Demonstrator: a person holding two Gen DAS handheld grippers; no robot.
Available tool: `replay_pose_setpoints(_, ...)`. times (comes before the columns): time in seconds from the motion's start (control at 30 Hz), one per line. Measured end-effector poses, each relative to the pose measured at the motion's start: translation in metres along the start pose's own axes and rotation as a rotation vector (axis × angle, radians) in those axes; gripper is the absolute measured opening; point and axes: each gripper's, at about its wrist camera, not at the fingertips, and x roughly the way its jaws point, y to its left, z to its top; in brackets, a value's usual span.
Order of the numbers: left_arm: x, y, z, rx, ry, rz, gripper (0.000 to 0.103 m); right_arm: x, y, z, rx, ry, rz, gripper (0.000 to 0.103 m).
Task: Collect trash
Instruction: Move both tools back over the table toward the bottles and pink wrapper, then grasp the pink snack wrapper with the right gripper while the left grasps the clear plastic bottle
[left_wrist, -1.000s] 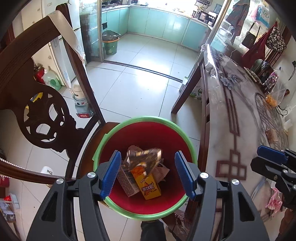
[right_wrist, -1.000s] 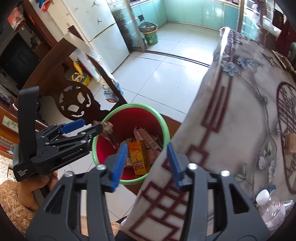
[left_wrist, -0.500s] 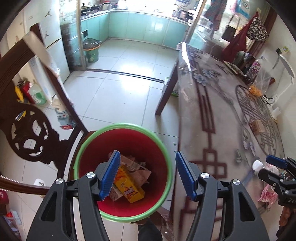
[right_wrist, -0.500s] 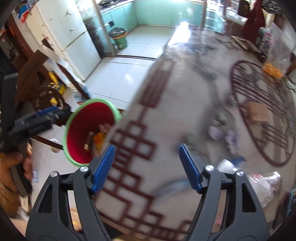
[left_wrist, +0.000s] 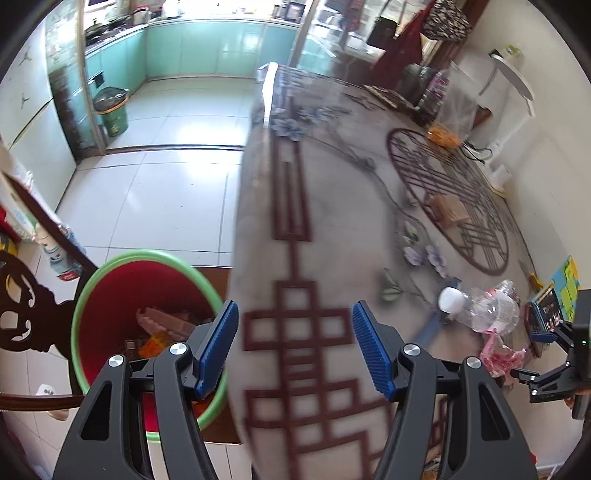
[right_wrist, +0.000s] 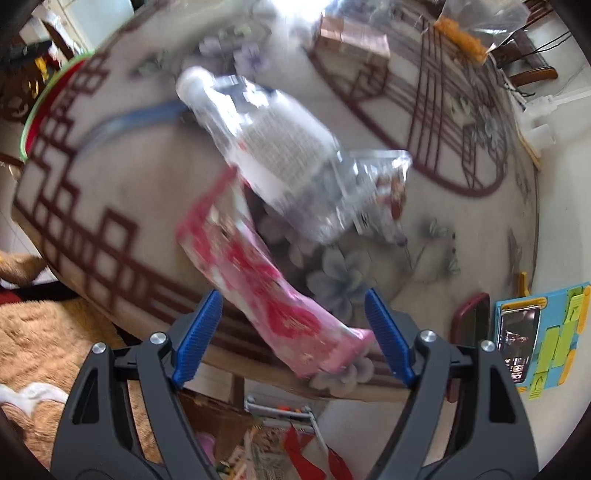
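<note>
Bin (left_wrist: 147, 258) beside the desk (left_wrist: 332, 229) already holds scraps; bottle (right_wrist: 273, 147) and pink wrapper (right_wrist: 266, 284) left on the desk. Right tool (right_wrist: 293, 336) has just been opening, wrapper between unpinched; left tool (left_wrist: 295, 347) open, empty.

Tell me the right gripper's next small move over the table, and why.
Probably lower the right gripper and close on the pink wrapper. Its jaws have just been opening and stand open, empty, with the wrapper's near end between them; the crushed plastic bottle lies farther off, and the red bin already holds other trash.
</note>
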Motion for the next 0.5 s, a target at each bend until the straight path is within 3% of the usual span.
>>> replay_pose_setpoints(0.17, 0.003, -0.036, -0.002, 0.008, -0.007, 0.001, 0.064, 0.020, 0.002, -0.003, -0.115, 0.016, 0.049, 0.076)
replay_pose_setpoints(0.37, 0.009, -0.075, -0.010, -0.064, -0.009, 0.045, 0.065, 0.029, -0.001, -0.006, -0.242, -0.015, 0.116, 0.071)
replay_pose_setpoints(0.5, 0.017, -0.107, -0.019, -0.113, -0.010, 0.052, 0.065, 0.037, -0.014, -0.012, -0.288, -0.047, 0.139, 0.043)
